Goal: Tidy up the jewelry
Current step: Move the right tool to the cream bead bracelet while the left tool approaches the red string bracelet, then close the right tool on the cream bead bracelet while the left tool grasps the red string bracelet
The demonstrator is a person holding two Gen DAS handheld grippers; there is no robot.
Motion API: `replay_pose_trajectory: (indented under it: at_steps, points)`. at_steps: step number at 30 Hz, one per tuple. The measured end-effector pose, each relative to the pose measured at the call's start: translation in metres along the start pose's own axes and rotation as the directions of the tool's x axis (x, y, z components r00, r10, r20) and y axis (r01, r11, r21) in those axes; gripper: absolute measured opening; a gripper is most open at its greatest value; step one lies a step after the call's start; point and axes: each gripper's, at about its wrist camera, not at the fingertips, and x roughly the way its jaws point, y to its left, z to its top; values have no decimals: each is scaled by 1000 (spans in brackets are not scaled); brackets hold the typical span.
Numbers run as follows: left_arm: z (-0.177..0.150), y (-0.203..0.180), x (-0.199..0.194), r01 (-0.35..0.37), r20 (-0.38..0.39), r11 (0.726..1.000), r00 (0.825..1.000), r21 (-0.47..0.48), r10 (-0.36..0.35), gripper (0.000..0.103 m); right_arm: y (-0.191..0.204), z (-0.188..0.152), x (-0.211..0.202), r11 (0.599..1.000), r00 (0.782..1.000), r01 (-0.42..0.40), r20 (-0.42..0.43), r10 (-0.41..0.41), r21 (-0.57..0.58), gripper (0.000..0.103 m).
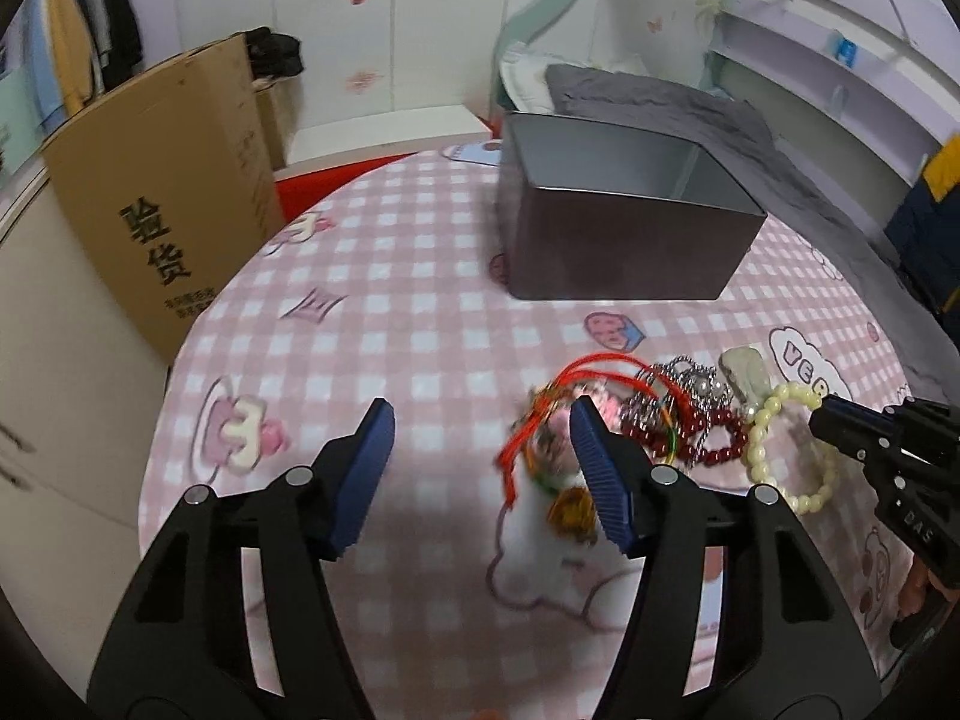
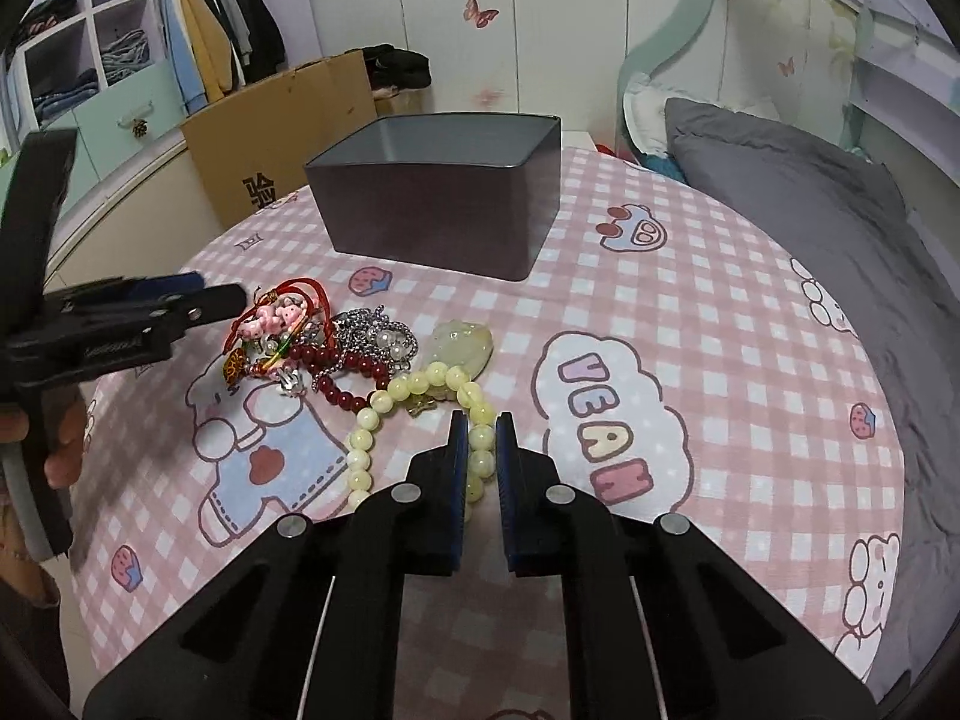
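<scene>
The right hand-held gripper [image 2: 482, 438] is clamped on the near arc of the pale bead bracelet [image 2: 384, 402], at the edge of the jewelry pile farthest from the grey box [image 2: 444, 204]. The left hand-held gripper [image 1: 480, 456], jaws apart and empty, sits beside the red cord charm [image 1: 540, 450] at the pile's other end. The box lies straight beyond the pile.

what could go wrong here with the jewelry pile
1. The right tongs are shut on the pale bead bracelet, which lies against the red bead bracelet and silver chain; lifting may drag those along.
2. The left tongs are open at the red cord end of the same tangle; both pulling could strain it.
3. The box sits apart, so loose pieces might drop on the way.
</scene>
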Motion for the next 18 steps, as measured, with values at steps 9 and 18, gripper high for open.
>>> replay_pose_trajectory:
  at_steps: [9, 18]
  points:
    - [13, -3, 30, 122, -65, 992, 991, 31, -120, 33, -5, 2, 2, 1000, 1000, -16, 11, 16, 13, 8]
    - [9, -7, 21, 183, -38, 982, 983, 41, -182, 12, -6, 3, -4, 999, 999, -34, 33, 34, 20, 8]
